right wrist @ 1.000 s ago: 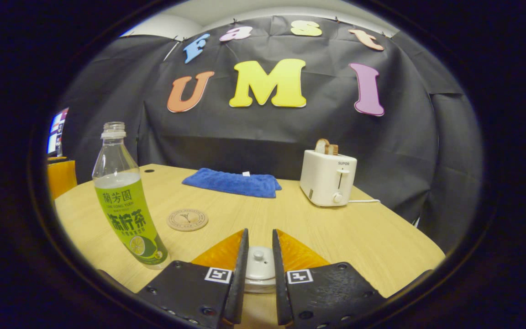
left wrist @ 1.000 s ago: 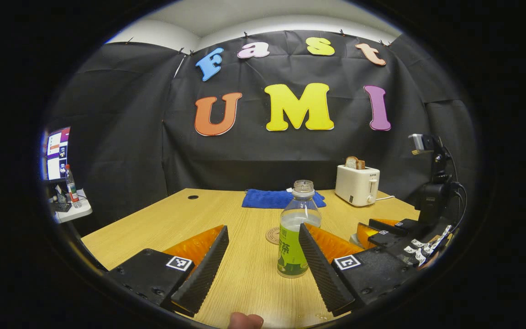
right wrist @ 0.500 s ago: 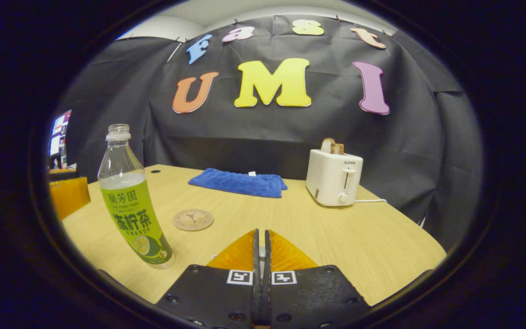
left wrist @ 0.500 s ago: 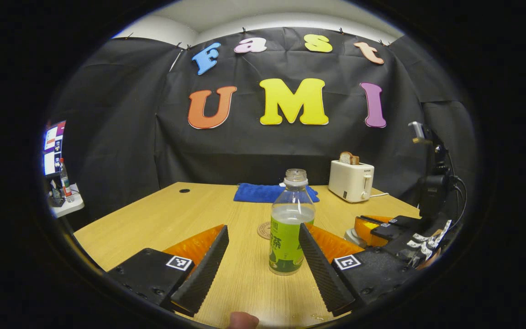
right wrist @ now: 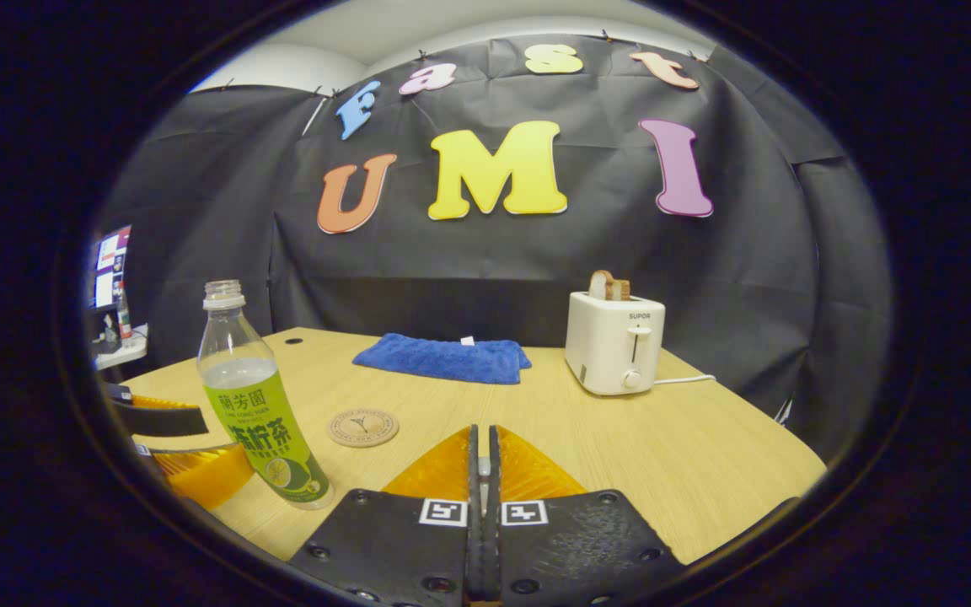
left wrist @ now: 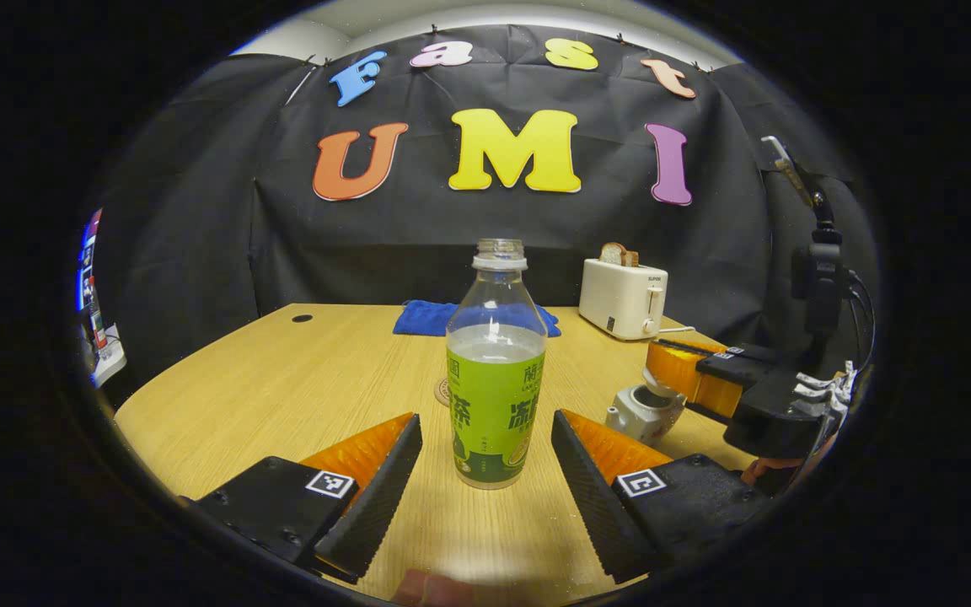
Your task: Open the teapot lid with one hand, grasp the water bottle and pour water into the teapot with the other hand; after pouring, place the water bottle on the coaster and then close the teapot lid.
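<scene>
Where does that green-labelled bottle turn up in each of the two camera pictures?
Left gripper view: the bottle stands in the middle, upright on the table, between the left gripper's open fingers.
Right gripper view: the bottle stands at the left, beside the coaster.
Shared landmark: the white toaster at the back right.

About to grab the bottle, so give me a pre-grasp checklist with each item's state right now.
1. Left hand-held gripper open: ok.
2. Water bottle upright between its fingers, not yet gripped: ok.
3. Bottle mouth uncapped: ok.
4. Right hand-held gripper shut on teapot lid, lid off the teapot: ok.
5. Coaster free for the bottle: ok.
6. Room left inside teapot: cannot tell.
</scene>
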`<state>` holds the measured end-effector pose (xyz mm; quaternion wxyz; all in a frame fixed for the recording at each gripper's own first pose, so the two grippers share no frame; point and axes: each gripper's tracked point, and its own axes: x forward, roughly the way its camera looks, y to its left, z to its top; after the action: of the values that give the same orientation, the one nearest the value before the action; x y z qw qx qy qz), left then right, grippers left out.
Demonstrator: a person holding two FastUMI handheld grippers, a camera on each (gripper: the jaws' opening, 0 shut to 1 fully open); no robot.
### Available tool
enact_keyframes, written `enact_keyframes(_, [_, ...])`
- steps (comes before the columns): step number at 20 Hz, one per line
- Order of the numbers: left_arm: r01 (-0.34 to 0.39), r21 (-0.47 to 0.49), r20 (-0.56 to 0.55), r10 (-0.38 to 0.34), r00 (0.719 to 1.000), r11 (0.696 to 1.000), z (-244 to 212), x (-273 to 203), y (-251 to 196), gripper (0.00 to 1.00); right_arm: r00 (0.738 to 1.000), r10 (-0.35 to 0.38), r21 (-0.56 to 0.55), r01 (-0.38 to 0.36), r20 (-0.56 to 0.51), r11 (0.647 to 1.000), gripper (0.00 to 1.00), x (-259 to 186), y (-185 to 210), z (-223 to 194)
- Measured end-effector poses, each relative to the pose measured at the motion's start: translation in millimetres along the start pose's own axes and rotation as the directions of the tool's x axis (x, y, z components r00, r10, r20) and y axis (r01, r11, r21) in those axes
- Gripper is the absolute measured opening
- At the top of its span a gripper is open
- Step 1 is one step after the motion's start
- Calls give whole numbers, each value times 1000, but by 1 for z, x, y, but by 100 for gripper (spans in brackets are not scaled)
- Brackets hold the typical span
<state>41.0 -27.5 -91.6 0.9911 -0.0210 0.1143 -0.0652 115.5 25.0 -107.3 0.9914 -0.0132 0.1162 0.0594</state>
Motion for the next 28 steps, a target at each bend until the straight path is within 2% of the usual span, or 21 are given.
enact_keyframes(10, [-20,-19,-71,18,997,1000,-21,39,2,97,999,5,-13,-5,33,1000,0,-24,-12,17])
enact_keyframes(15, [-25,14,-87,26,996,1000,-25,48,2,97,1000,5,-9,-5,29,1000,0,-28,-18,17])
enact_keyframes(17, [-28,28,-84,30,996,999,-24,49,3,90,999,4,-8,-4,31,1000,0,-30,-20,16])
enact_keyframes(18, [-29,37,-85,32,996,999,-23,49,4,83,999,4,-7,-4,32,1000,0,-31,-21,17])
enact_keyframes(20, [-36,55,-89,41,995,998,-24,50,5,80,1000,4,-4,-4,29,1000,0,-33,-25,17])
enact_keyframes(24, [-75,154,-114,93,989,985,-20,46,15,77,999,20,-4,-20,30,1000,0,-36,-28,18])
enact_keyframes(28, [-142,329,-78,176,981,934,3,32,36,75,999,27,8,-27,34,1000,0,-41,-36,20])
